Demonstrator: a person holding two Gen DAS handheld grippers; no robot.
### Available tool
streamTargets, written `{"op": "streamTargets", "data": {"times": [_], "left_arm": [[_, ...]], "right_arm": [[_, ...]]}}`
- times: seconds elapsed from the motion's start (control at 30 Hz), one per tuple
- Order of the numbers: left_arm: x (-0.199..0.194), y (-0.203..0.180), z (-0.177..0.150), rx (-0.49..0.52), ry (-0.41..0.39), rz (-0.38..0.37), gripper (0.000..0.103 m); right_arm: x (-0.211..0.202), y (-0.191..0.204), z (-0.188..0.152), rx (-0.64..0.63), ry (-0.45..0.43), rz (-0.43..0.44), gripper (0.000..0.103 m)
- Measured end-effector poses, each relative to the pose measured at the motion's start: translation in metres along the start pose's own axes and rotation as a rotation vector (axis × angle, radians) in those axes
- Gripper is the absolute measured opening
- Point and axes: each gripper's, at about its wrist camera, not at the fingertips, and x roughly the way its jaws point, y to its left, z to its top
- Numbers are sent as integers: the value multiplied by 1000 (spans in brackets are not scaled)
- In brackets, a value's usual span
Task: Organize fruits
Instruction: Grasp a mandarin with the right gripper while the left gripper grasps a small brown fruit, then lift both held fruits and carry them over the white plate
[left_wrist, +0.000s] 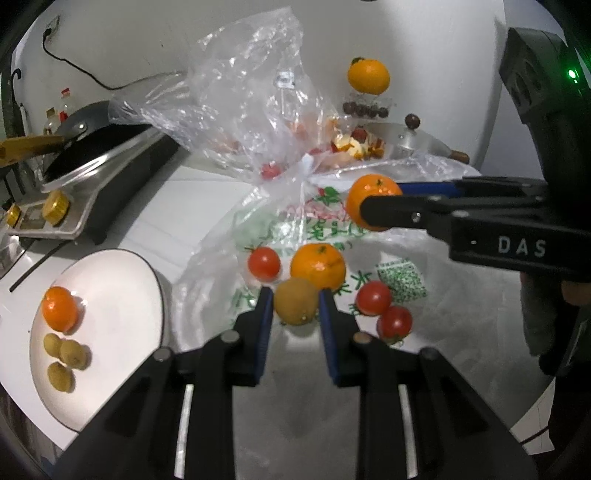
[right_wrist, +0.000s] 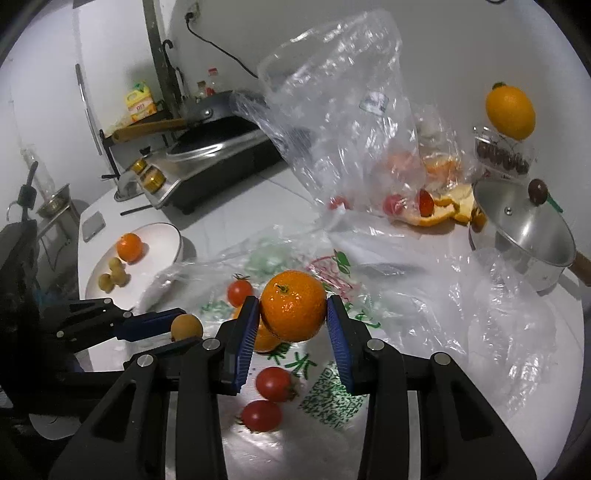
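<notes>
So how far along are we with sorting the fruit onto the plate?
Partly done. The white plate already holds one tangerine and three small yellow-brown fruits. In hand: the left gripper is shut on another small brown fruit, the right gripper on a tangerine. Left on the printed bag: one more tangerine and three cherry tomatoes.

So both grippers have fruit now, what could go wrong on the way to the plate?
The left gripper pinches the small round longan only at its fingertips, so it may slip out. The right gripper holds its tangerine above loose cherry tomatoes on the plastic bag; a drop could scatter them off the counter.
</notes>
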Motion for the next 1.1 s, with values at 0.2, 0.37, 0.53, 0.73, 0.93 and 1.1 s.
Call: {"op": "streamTargets", "data": {"times": [0.2,0.37,0.53,0.73,0.93,1.1], "left_arm": [[-23,11,0,-4,-41,19,26],[-38,28,-4,-18,-59,41,26],[-47,47,-8,-30,-72,54,26],[-58,71,-10,-39,-94,79,26],[-63,103,-11,-60,-112,117,26],[-62,122,-10,-66,-123,134,26]], "right_arm": [[-11,19,4,-19,-21,14,40],[-14,39,7,-39,-28,30,40],[-11,58,12,-58,-31,40,40],[-10,67,19,-67,-34,19,40],[-10,72,27,-78,-38,-5,40],[-1,90,33,-105,-31,14,40]]}}
